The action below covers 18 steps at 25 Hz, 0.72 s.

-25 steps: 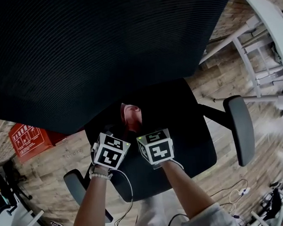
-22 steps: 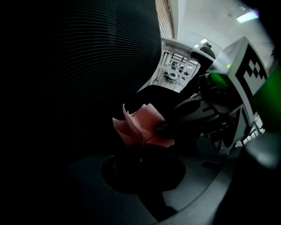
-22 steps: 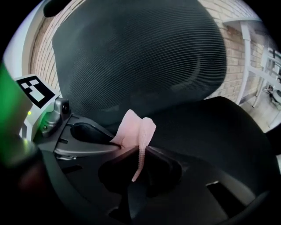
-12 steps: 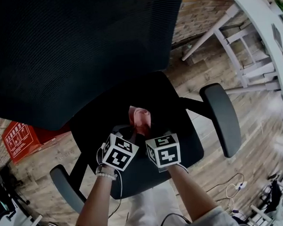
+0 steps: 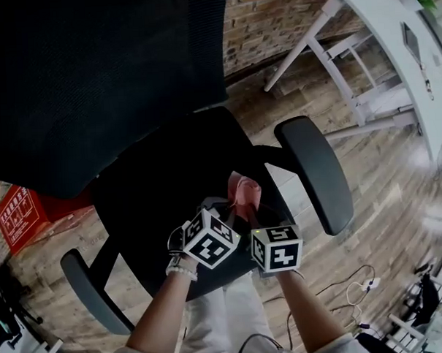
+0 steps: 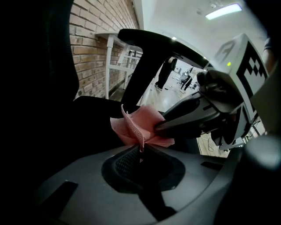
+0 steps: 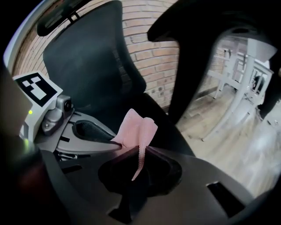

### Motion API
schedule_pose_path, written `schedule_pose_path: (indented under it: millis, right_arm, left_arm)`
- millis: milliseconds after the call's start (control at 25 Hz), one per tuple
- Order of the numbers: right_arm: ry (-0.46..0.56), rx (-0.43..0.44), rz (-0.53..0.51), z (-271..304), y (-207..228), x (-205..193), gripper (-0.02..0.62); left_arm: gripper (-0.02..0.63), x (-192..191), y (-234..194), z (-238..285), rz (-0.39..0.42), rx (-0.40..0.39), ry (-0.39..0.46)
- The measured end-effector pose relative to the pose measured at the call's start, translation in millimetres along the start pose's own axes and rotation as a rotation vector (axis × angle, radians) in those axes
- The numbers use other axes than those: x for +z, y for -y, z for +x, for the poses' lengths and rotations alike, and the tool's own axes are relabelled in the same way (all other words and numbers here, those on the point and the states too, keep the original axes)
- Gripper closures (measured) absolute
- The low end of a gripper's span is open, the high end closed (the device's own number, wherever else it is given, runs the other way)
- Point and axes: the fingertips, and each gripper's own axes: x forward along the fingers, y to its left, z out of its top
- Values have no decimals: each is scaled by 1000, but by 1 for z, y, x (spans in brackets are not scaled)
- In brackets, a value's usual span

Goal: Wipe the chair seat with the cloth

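In the head view the left claw (image 5: 226, 208) and right claw (image 5: 246, 211) meet on the pink cloth (image 5: 245, 187) over the chair seat (image 5: 156, 189). We should lower and flatten it before sweeping, and it now sits nearer the armrest (image 5: 316, 171) than a second ago. The left gripper view shows its claw pinching the bunched cloth, and the right gripper view shows the same.

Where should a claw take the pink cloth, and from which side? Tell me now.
Take the pink cloth at its gathered lower edge, coming from the front of the chair seat. That edge is bunched into a narrow ridge, where the left claw and right claw both pinch it. The loose corners fan upward, away from them.
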Motion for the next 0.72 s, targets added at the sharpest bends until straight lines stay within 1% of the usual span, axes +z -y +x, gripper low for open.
schedule_pose_path:
  millis: [240,440,560,720]
  right_arm:
    - [-7,-55,53,-32,37,-26,543]
    - [-21,-95,86,-50,61,-45,543]
    - [-23,-103,105,-54,66,-49,543]
    - [-24,-85,99,-49,56,-48,543]
  left_arm:
    - [569,18,47,20,30,-63,9]
    - [569,27,77,34,40,-102,16]
    - [569,28,83,36,27,-111,24]
    - [569,20,75,32,-2,-98,27]
